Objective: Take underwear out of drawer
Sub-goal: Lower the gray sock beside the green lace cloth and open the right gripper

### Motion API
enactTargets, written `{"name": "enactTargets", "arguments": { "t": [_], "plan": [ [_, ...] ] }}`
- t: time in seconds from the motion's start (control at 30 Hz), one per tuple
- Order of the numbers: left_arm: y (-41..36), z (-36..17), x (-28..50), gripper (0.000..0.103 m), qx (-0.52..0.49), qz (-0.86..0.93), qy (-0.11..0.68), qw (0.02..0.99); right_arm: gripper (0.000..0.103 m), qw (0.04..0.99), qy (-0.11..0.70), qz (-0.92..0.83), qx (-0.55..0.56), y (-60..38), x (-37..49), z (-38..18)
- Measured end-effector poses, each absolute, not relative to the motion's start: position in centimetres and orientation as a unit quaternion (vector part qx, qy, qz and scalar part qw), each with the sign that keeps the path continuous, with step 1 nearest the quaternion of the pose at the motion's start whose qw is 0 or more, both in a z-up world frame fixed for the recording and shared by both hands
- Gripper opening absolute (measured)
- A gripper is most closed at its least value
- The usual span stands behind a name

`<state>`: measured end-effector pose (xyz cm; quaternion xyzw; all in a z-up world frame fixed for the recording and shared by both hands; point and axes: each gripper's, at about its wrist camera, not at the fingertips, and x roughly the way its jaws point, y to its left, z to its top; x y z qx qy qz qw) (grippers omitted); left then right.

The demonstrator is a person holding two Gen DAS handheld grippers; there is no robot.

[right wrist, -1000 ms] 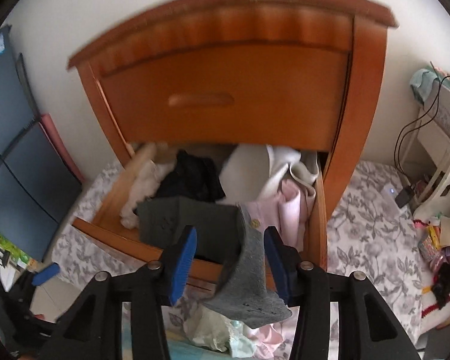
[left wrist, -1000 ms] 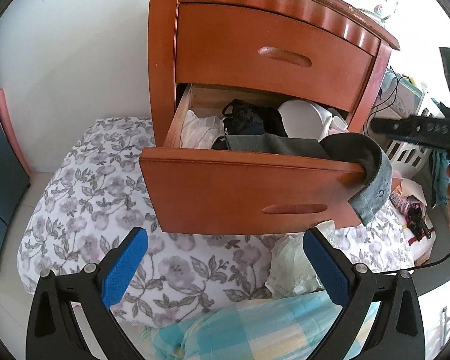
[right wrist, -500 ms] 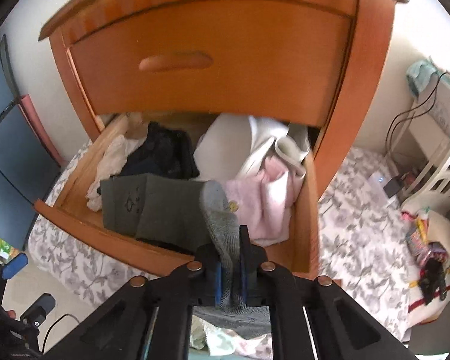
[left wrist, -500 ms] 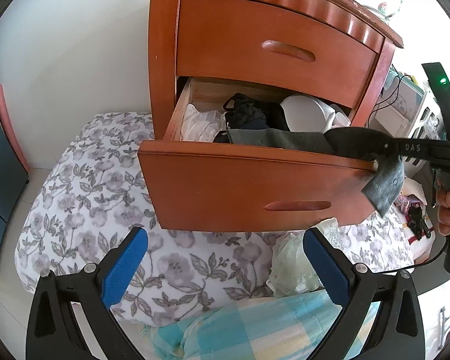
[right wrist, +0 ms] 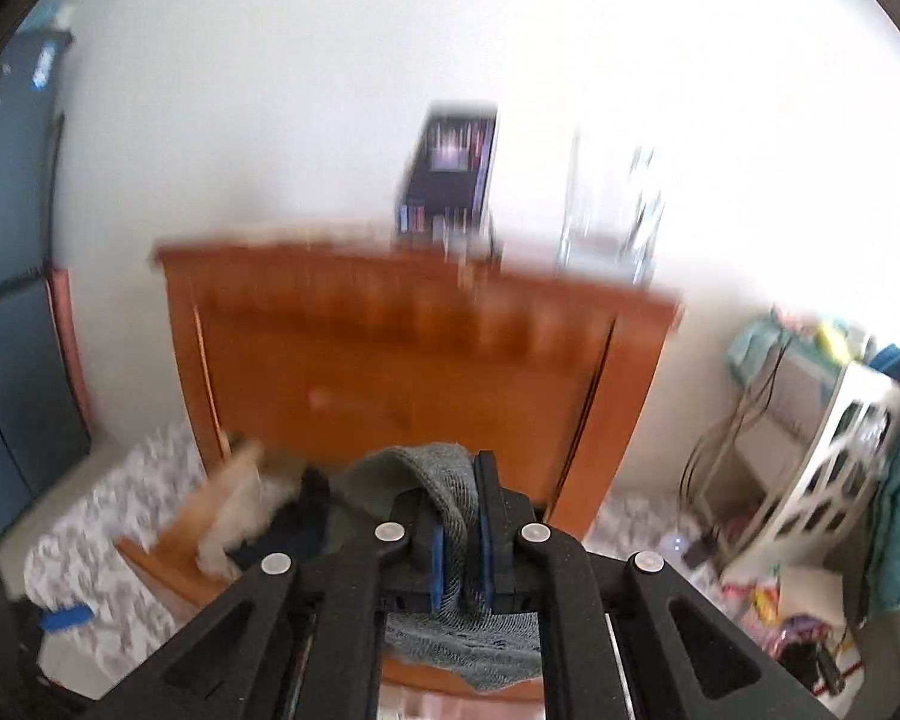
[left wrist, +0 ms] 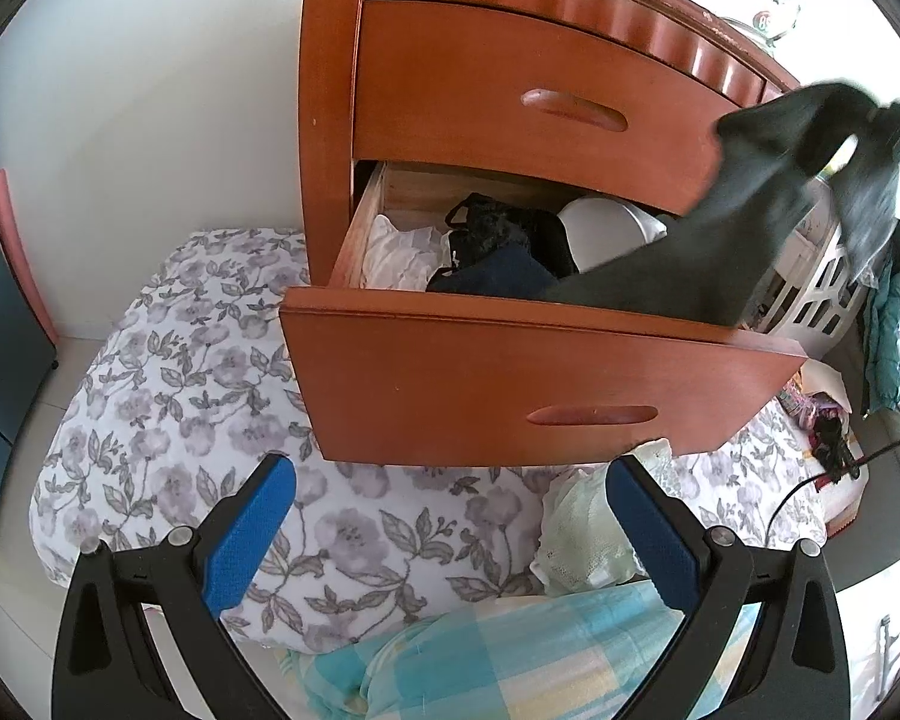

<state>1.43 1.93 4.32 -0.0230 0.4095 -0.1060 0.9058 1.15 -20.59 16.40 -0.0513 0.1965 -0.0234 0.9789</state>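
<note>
Both tongs report differently. On my right gripper (right wrist: 456, 540) the blue pads (right wrist: 437, 564) are pressed together on a fold of grey knitted underwear (right wrist: 450, 498); its ribbed weave shows plainly, and a loose flap hangs below the black frame. From the left wrist view I see the same garment (left wrist: 744, 222) as a dark, blurred sheet stretched from the upper right down to the front edge of the open drawer (left wrist: 510, 384), where its lower end still lies on the rim at the right side.

On my left gripper (left wrist: 450, 534) the jaws stand wide with nothing between them, textured blue pads (left wrist: 246, 534) facing inward, well apart from the garment and below the drawer front.

I note the drawer is smooth reddish wood with a recessed oval handle, pulled out of a curved-front nightstand (left wrist: 510, 90). Inside lie white crumpled fabric (left wrist: 402, 252), black lace (left wrist: 498, 228), and a dark navy piece (left wrist: 498, 276). Below is a floral quilt (left wrist: 168, 408).
</note>
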Motion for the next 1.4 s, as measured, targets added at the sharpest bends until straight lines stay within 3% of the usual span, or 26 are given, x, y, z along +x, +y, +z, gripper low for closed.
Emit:
{"name": "enactTargets", "arguments": {
  "t": [0.2,0.4,0.7,1.17,1.4],
  "plan": [
    [1.9,4.6,1.2,0.103,-0.024,-0.108,0.406,0.907,0.009,0.995,0.094,0.004,-0.036,-20.6,-4.1,22.5],
    [1.8,5.0,1.0,0.103,-0.024,-0.112,0.402,0.908,0.009,0.996,0.072,0.028,-0.034,-20.6,-7.7,24.0],
    [1.6,5.2,0.8,0.103,-0.022,-0.11,0.399,0.91,0.009,0.98,0.186,0.067,-0.011,-21.2,-7.3,18.6],
    [1.5,4.5,1.1,0.103,-0.015,-0.107,0.409,0.906,0.012,0.896,0.428,0.117,0.0,-18.2,-2.2,2.3],
    [1.5,3.8,1.5,0.103,-0.011,-0.103,0.419,0.902,0.016,0.871,0.481,0.098,0.013,-18.8,-0.7,-1.3]
  ]
}}
